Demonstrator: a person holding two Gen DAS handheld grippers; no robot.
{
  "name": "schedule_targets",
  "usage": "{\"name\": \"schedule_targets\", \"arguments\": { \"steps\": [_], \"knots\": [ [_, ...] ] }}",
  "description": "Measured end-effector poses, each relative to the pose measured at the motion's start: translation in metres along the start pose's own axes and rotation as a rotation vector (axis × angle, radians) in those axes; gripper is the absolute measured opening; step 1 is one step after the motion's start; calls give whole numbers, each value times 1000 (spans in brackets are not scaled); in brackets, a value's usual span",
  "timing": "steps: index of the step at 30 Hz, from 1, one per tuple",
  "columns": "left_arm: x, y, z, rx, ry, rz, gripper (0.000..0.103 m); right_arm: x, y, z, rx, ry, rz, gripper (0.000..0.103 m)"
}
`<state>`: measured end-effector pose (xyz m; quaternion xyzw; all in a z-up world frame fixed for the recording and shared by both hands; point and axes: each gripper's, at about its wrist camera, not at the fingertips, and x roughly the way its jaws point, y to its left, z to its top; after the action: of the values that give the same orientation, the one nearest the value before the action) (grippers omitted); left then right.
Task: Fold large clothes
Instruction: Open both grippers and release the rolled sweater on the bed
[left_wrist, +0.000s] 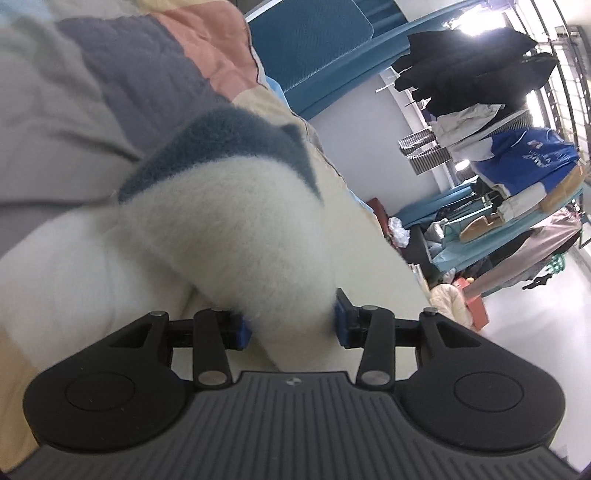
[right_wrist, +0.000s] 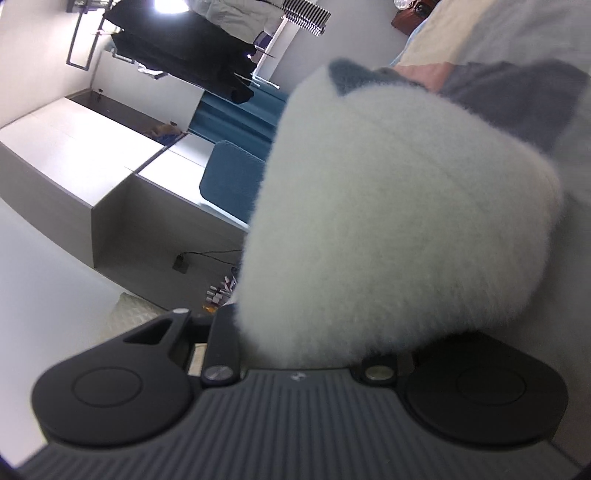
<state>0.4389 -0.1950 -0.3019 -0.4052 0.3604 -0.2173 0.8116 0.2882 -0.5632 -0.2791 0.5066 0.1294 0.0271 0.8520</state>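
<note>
While both grippers were raised over the patchwork quilt (left_wrist: 122, 74), each carried a bunched part of the fluffy white garment (left_wrist: 229, 221). On the left wrist view, the left gripper (left_wrist: 291, 325) had its two blue pads (left_wrist: 242, 332) pressed against either side of a narrowed neck of the fleece, pinching it between them. Ahead of the fingers the fabric swelled into a rounded mass, with a grey-blue band (left_wrist: 221, 140) running across its far end. Beyond that band lay the quilt, in grey, pink and cream panels. Off to the right of the fingers hung a clothes rack (left_wrist: 491, 122) loaded with dark coats, a striped piece and a blue shirt. Farther ahead sat a teal cushion (left_wrist: 314, 40).

On the right wrist view, the right gripper (right_wrist: 295, 343) was buried under the same white garment (right_wrist: 388, 221). Fleece spilled over and covered both fingertips, so whether the fingers were clamped or apart could not be told. The fabric rose directly from between the finger mounts and filled the space ahead and to the right of them. A small grey-blue patch (right_wrist: 347, 75) showed at its far end. To the left of the fingers stood pale cabinets (right_wrist: 74, 158) and teal seating (right_wrist: 232, 181), with dark clothes hanging beyond.
</note>
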Motion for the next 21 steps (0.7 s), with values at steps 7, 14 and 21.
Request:
{"name": "schedule_targets", "arguments": {
  "steps": [7,14,21],
  "knots": [
    [-9,9,-12,-29,7,34,71,-6,-11,-9,64,-12,-19,46],
    [-58,-13,-23,142,18,105,72,-62,-3,-13,99,-33,-117,55],
    [-115,-80,-20,351,10,149,72,-130,46,5,29,-136,-67,55]
  ]
}}
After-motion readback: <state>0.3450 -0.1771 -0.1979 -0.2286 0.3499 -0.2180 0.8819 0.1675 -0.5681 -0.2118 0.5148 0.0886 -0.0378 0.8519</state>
